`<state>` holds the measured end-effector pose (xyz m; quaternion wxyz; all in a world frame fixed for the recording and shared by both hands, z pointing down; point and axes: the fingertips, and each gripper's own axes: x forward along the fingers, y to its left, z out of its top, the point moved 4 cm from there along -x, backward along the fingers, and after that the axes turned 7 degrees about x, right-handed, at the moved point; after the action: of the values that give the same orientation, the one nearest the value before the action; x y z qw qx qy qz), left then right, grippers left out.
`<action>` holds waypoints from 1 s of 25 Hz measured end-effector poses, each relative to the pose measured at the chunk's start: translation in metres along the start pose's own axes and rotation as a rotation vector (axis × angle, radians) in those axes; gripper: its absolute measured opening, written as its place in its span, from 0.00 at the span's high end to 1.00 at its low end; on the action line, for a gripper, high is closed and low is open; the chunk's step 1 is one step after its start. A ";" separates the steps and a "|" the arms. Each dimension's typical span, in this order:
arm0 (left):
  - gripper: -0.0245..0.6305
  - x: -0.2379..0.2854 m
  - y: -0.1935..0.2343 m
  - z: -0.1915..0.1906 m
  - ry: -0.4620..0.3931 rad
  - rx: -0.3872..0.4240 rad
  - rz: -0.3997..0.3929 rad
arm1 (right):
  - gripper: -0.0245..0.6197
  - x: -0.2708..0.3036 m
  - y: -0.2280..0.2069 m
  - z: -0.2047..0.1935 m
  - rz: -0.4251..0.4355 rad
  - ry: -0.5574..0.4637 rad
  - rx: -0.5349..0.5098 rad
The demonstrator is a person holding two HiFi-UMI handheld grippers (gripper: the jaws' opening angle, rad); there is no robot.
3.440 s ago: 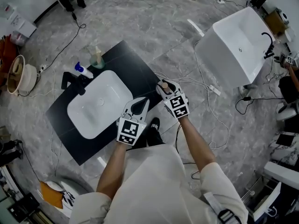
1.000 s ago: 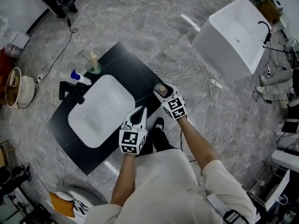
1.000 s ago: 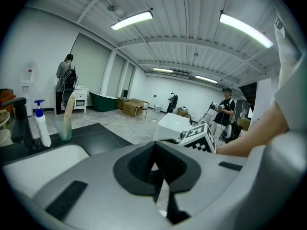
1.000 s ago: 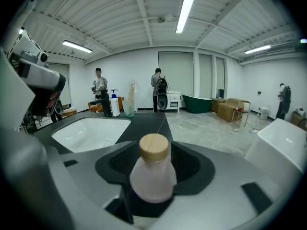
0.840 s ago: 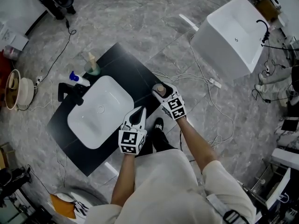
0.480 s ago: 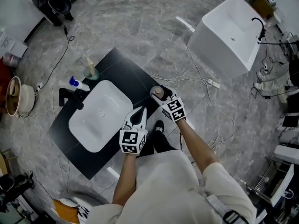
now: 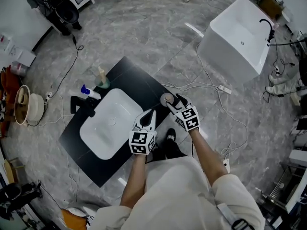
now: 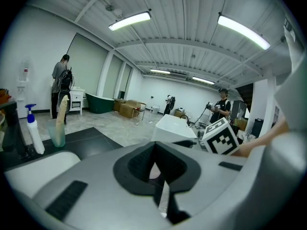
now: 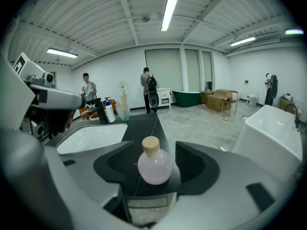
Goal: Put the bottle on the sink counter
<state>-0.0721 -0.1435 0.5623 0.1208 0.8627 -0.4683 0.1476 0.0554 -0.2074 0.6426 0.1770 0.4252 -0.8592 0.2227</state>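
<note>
A round pink bottle (image 7: 166, 98) with a cork-coloured cap stands upright on the right corner of the black sink counter (image 7: 129, 75). In the right gripper view the bottle (image 9: 154, 164) sits between the jaws with a gap on each side. My right gripper (image 7: 171, 101) is open; its jaws have just been opening, and the pads do not press on the bottle. My left gripper (image 7: 149, 114) hovers over the counter's near edge beside the white basin (image 7: 108, 128), its jaws (image 8: 156, 166) closed together on nothing.
At the counter's far side stand a black faucet (image 7: 79, 102), a blue-topped spray bottle (image 7: 88, 91) and a green cup (image 7: 100, 78). A white bathtub (image 7: 237, 37) stands on the floor at upper right. Cables (image 7: 211, 85) trail across the grey floor.
The right gripper's jaws have spread off the bottle, and the gripper has drawn back a little. The bottle stays standing on the counter corner. The left gripper has kept still.
</note>
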 end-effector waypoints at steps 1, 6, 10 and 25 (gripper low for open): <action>0.95 0.001 0.002 -0.001 0.003 0.005 -0.001 | 0.57 -0.002 0.001 0.001 -0.008 -0.004 0.008; 0.95 0.008 0.006 0.000 0.012 0.022 -0.012 | 0.57 -0.019 0.006 0.010 -0.050 -0.020 -0.003; 0.95 0.010 0.005 -0.002 0.022 0.017 -0.012 | 0.57 -0.038 0.007 0.019 -0.114 -0.026 -0.024; 0.95 0.016 0.010 0.003 0.036 0.054 -0.006 | 0.57 -0.071 0.016 0.028 -0.157 -0.028 0.030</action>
<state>-0.0716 -0.1620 0.5656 0.1066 0.8643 -0.4592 0.1755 0.0804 -0.1670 0.5804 0.1756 0.4967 -0.8223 0.2151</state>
